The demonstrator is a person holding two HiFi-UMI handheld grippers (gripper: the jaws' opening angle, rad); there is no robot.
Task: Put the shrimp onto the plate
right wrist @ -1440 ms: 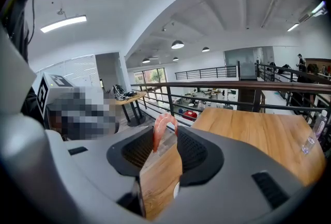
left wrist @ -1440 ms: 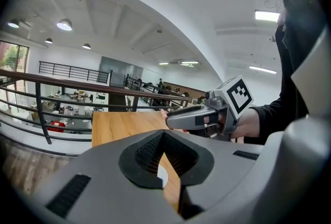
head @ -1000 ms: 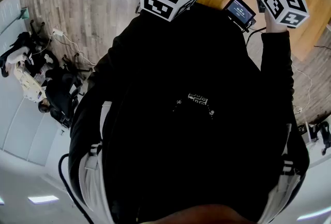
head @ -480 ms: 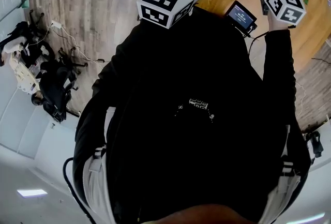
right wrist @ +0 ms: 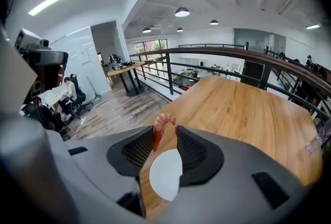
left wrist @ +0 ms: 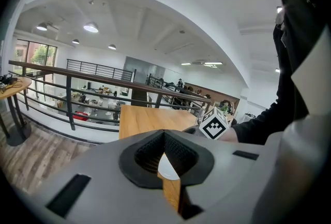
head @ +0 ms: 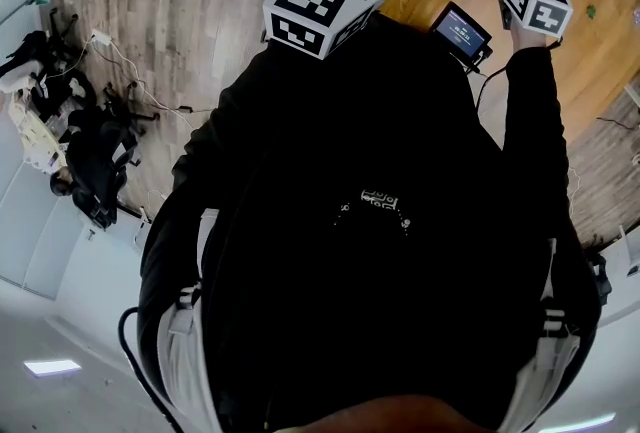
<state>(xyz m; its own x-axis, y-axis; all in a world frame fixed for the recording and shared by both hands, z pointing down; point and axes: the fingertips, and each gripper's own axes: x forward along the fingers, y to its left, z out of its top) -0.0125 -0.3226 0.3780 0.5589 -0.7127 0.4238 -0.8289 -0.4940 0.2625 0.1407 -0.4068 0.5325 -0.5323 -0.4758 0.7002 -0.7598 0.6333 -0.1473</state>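
Two tongs logged, one loaded, one empty

The right tongs point(right wrist: 165, 134) are clamped on the shrimp point(right wrist: 157, 132). It sits at the very tips of the jaws, pinched from both sides, and its pink-orange curve arches up just past the tips. Through the gap behind it the white plate point(right wrist: 165, 174) shows, lying on the table point(right wrist: 243, 114). The shrimp is held off the plate and does not touch it (how far above cannot be judged).

The left tongs point(left wrist: 164, 136) have their jaw tips meeting with nothing between them. The wedge below the tips shows only a slice of plate and bare wood. The right tongs' marker cube point(left wrist: 213, 125) appears just right of the left jaws, with a black sleeve point(left wrist: 258, 124) behind it.

Head view: both tongs are held out ahead of a black torso point(head: 380, 221). The right jaws overlap the plate's right rim. The left tongs are to the left of the plate, near the table's edge. A small screen point(head: 462, 29) stands at the near table edge between the two tongs. Gear and cables point(head: 80, 141) lie on the floor point(head: 180, 1), well apart at far left
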